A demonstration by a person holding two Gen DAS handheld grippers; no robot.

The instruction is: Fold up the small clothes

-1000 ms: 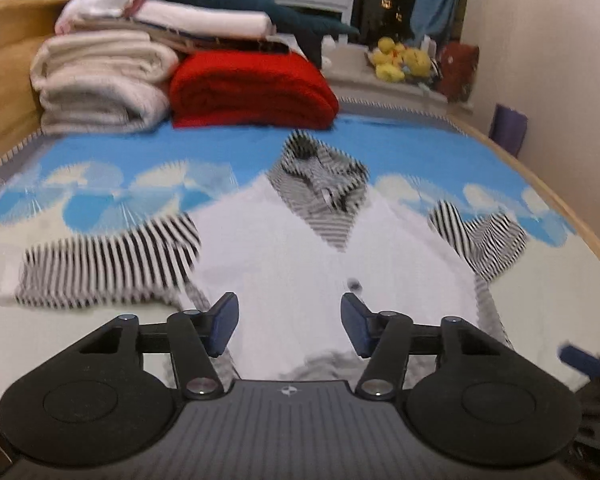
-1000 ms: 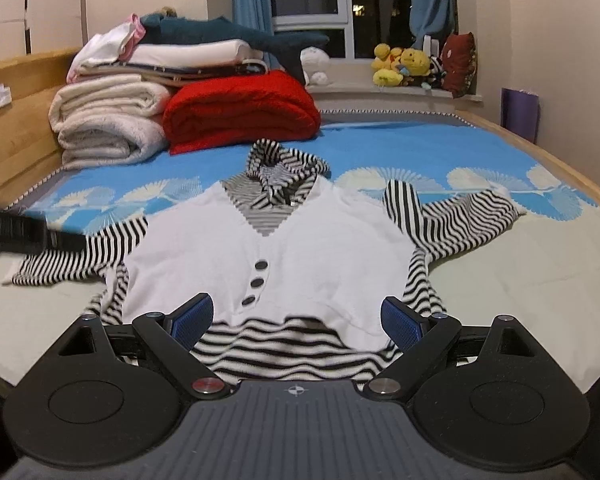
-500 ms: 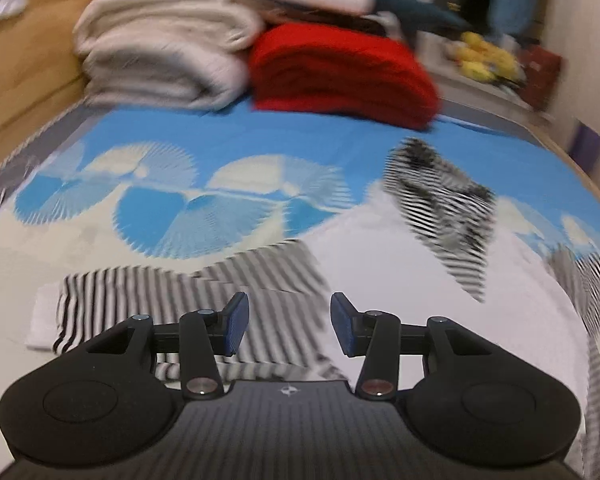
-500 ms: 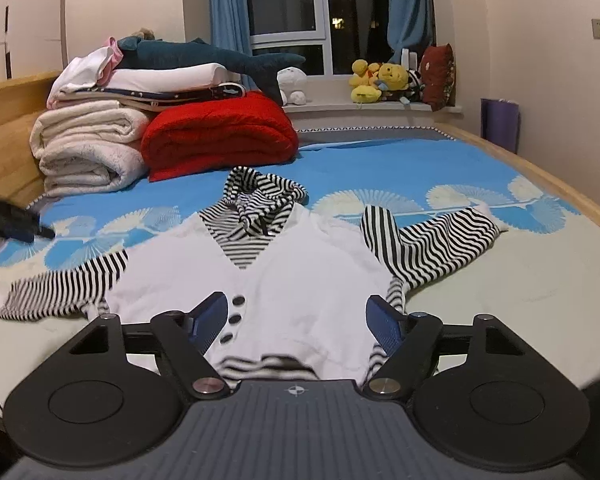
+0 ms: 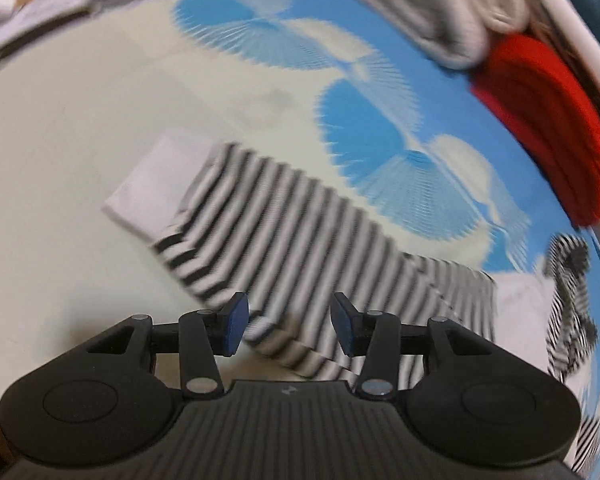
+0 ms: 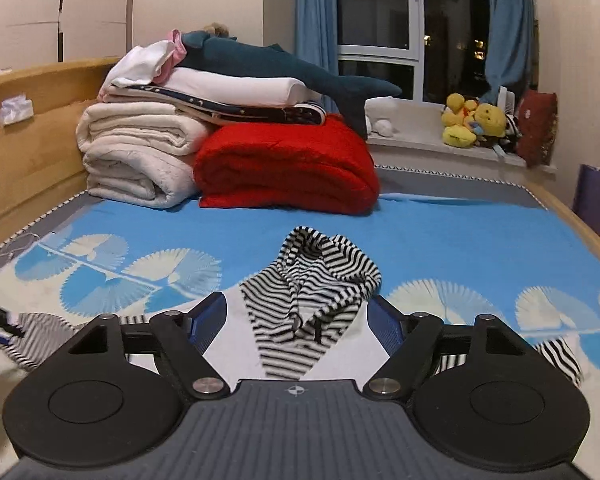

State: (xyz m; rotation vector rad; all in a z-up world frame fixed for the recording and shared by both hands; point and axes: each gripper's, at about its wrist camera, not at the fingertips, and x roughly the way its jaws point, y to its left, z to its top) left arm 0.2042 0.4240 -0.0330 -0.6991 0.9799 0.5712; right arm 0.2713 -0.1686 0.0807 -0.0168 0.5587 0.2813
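Note:
A small white top with black-and-white striped sleeves and hood lies flat on the bed. In the left wrist view its striped left sleeve point(image 5: 300, 240) with a white cuff point(image 5: 152, 196) stretches out; my left gripper point(image 5: 288, 322) is open, low over the sleeve near the cuff end. In the right wrist view the striped hood point(image 6: 320, 280) lies just ahead of my right gripper point(image 6: 296, 320), which is open above the white chest point(image 6: 236, 340). The right sleeve point(image 6: 556, 356) shows at the right.
Folded cream blankets point(image 6: 136, 152), a red blanket point(image 6: 284, 164) and a plush shark point(image 6: 276, 68) are stacked at the head of the bed. A wooden bed frame point(image 6: 32, 128) runs along the left. Soft toys point(image 6: 472, 124) sit on the windowsill.
My left gripper has swung left and down from the chest to the left sleeve. My right gripper has moved forward, from the hem up to just short of the hood.

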